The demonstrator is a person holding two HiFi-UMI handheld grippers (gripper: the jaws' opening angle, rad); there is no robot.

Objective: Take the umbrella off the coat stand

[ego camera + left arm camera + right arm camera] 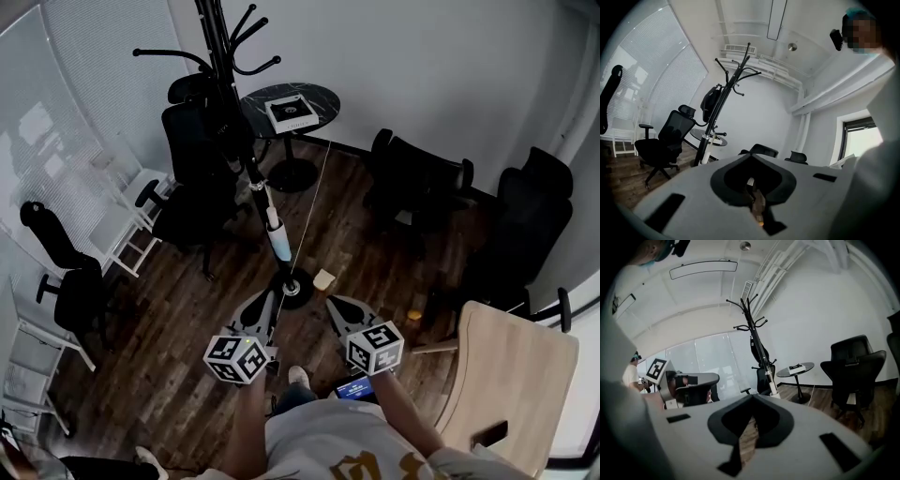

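Slim black folded umbrella (272, 225) with white and pale-blue lower end, close along pole of black hooked coat stand (217, 56), at 12 o'clock from both tools. Long axis parallel to pole, pale end down toward round base (292, 288). Left tool (751, 157) and right tool (752, 397) closed, nothing between jaws. Bare dark wood floor (187, 319) ahead; black office chairs (192, 141) at 9 o'clock of pole, round black tabletop (323, 97) at 1 o'clock.

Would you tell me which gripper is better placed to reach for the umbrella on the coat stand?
Left, marginally: in the head view the left gripper lies nearer the umbrella than the right gripper; both are shut, empty.
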